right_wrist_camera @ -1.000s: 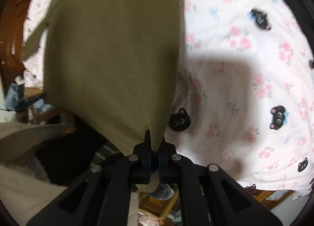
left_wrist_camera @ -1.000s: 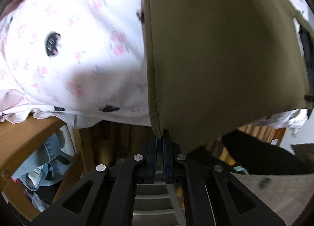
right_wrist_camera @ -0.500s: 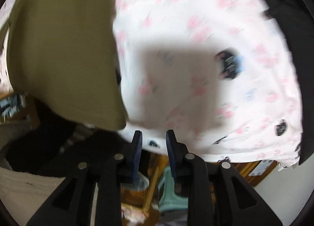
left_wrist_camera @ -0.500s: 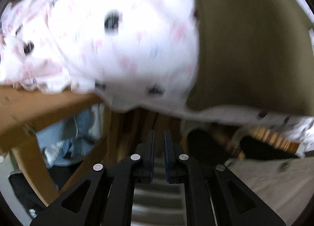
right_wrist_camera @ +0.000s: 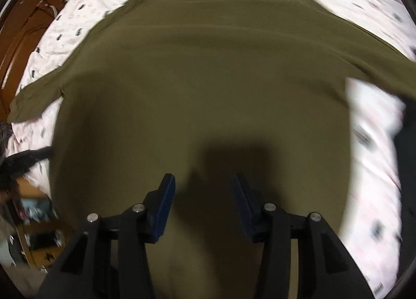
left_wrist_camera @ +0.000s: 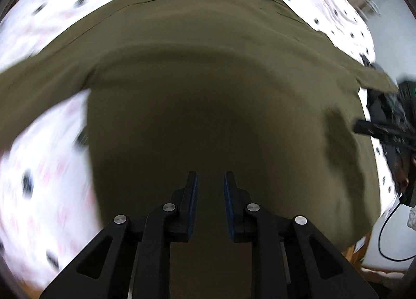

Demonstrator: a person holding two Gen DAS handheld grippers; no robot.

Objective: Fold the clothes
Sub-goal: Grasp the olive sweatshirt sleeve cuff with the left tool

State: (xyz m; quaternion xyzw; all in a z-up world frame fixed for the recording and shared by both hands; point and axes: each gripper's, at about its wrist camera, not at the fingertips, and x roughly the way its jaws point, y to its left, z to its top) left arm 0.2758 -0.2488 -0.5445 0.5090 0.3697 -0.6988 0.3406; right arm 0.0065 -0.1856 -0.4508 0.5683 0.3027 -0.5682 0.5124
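**Shirt laid out flat, no fold made yet**

Nearest to us, both tongs hang over the lower part of the olive T-shirt [left_wrist_camera: 221,96] and grip nothing. The left gripper [left_wrist_camera: 210,182] stands slightly apart, its jaws having just been opening, with only bare cloth showing below the gap. The right gripper [right_wrist_camera: 202,184] is spread wider, about halfway, its jaws also just opened and empty. Beyond them the shirt lies spread on the floral bedsheet [right_wrist_camera: 377,2], hem near, a short sleeve out to the left and the right, collar and label at the far end. So the spreading looks finished; by my reckoning every fold is still to come. Motion blur hides fine wrinkles.
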